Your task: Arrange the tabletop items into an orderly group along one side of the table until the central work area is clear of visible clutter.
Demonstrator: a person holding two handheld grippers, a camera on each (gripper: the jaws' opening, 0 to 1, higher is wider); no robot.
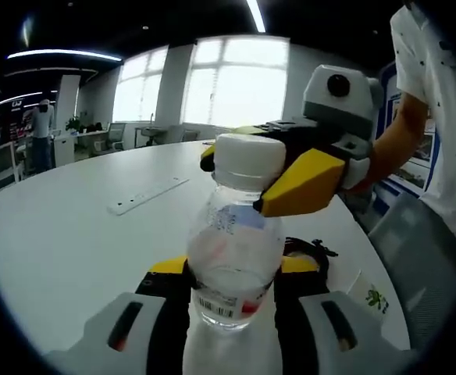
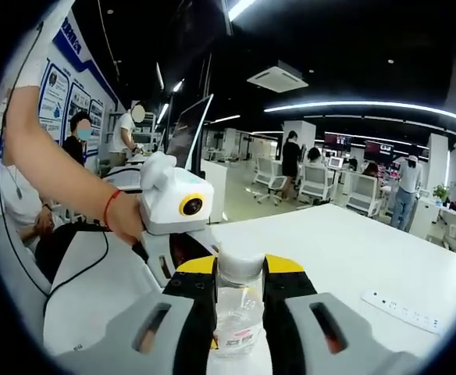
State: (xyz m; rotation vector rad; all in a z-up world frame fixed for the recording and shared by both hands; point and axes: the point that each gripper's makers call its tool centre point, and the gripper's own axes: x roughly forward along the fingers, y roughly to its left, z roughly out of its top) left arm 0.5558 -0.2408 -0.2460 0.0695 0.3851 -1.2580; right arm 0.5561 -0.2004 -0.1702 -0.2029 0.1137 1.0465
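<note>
Nearest us, our left gripper (image 1: 232,312) is closed around the lower body of a clear plastic bottle (image 1: 232,258), held upright over the white table (image 1: 72,234). Our right gripper (image 2: 239,301) pinches just under its white cap (image 1: 247,160). We judge the bottle light, thin-walled, slippery and easily crushed; the stiffer neck seems the safer hold. Farther left lies a power strip (image 1: 146,195), with open tabletop around it.

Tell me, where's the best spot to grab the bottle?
Probably the bottle's straight round body, from the side, where the left gripper already clamps it. It stands upright; the right gripper grips the narrower top by the cap.
</note>
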